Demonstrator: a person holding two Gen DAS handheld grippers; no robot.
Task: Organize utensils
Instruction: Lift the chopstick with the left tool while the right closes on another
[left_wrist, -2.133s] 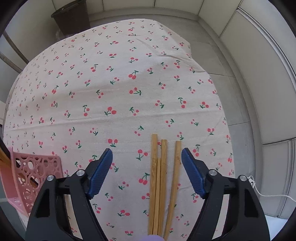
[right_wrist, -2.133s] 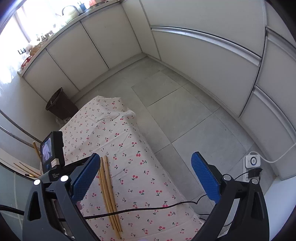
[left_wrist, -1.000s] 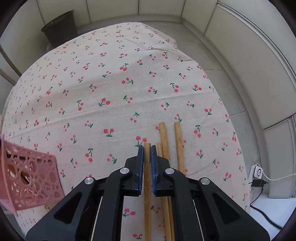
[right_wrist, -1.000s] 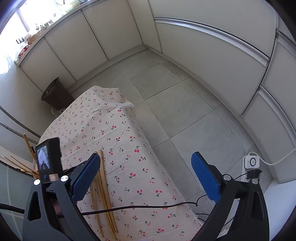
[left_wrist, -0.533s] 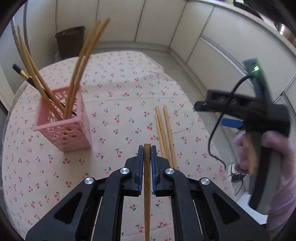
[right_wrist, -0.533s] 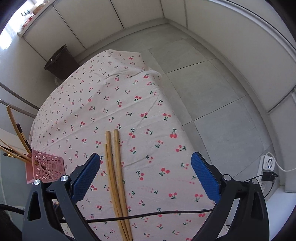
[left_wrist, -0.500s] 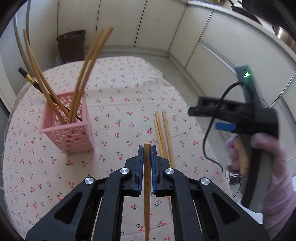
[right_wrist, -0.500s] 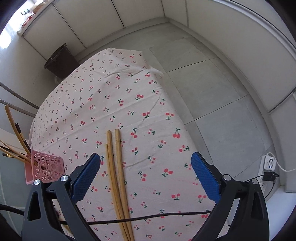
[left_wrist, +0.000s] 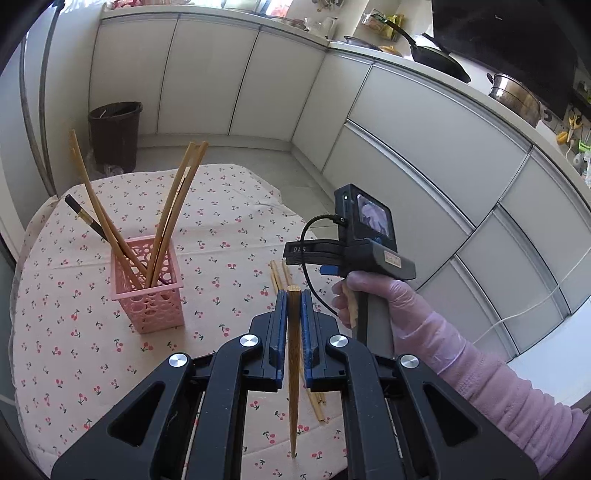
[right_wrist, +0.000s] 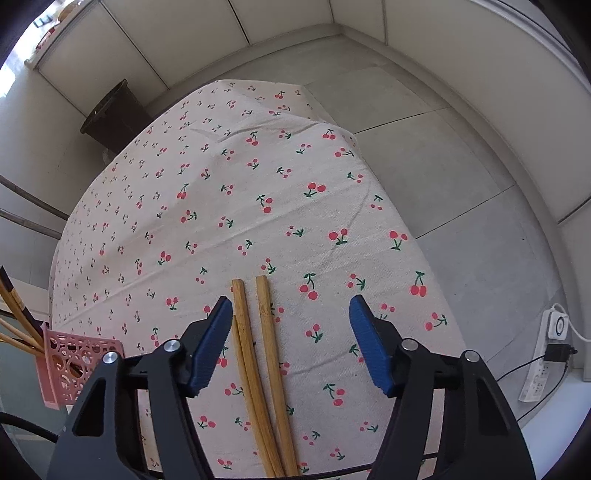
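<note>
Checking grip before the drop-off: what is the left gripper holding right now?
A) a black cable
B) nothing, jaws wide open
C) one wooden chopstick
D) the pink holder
C: the left gripper is shut on one wooden chopstick, which is lifted off the tablecloth.

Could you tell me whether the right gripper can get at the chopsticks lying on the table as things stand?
Probably yes. The right gripper points down over the loose chopsticks, which lie between its blue pads. Its jaws have just been closing but grip nothing yet, and only bare tablecloth surrounds them.
</note>
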